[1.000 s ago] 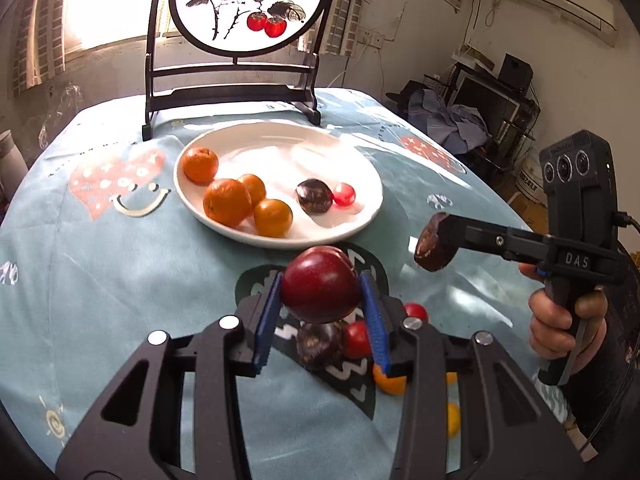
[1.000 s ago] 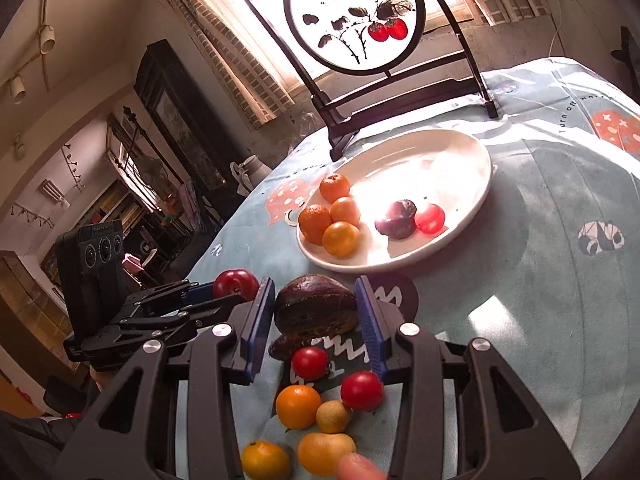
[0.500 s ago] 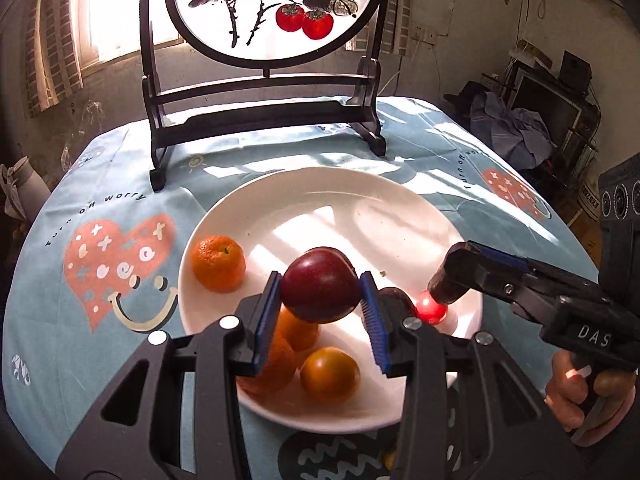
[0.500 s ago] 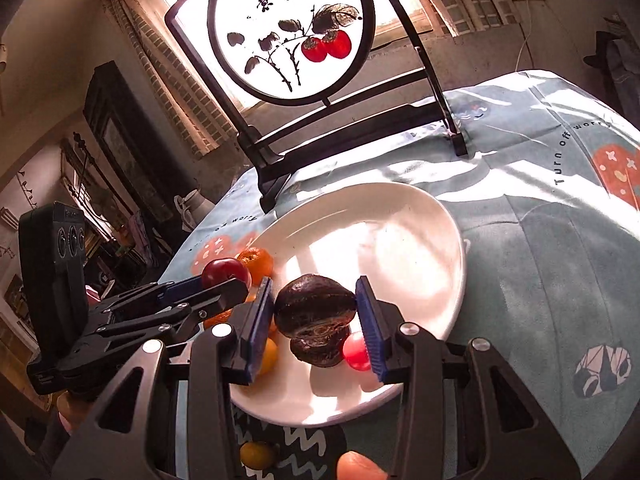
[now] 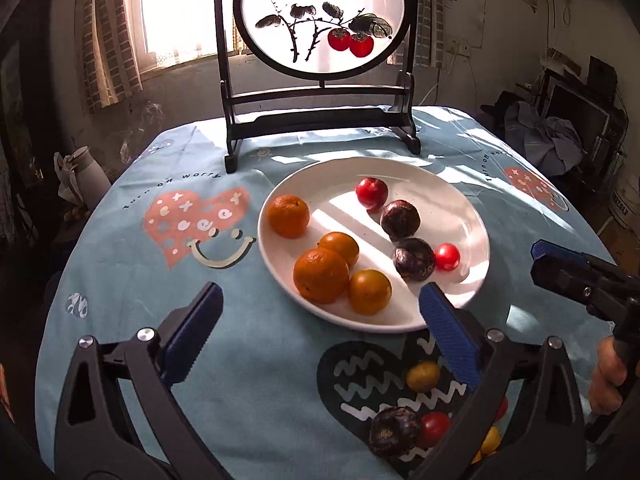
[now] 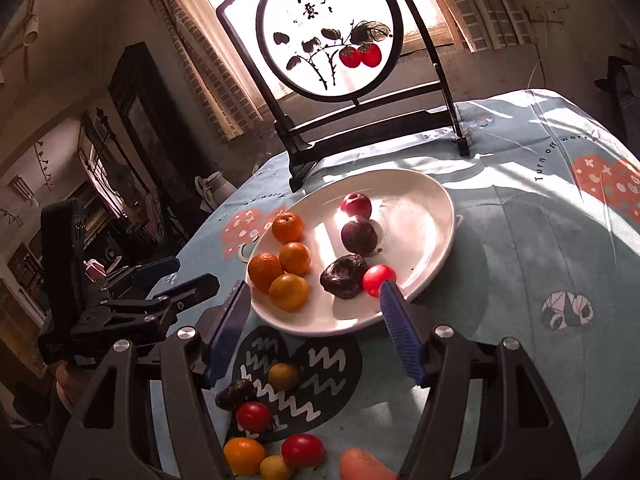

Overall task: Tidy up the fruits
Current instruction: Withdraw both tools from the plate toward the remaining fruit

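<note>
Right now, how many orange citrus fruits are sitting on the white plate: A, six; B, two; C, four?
C: four orange citrus fruits cluster on the left half of the white plate, beside two dark fruits and two red ones; both grippers are open and empty.

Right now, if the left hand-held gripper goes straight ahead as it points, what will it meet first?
Probably the orange cluster at the near edge of the plate. The left hand-held gripper is open and empty, but depth is unclear; it may pass above them.
</note>
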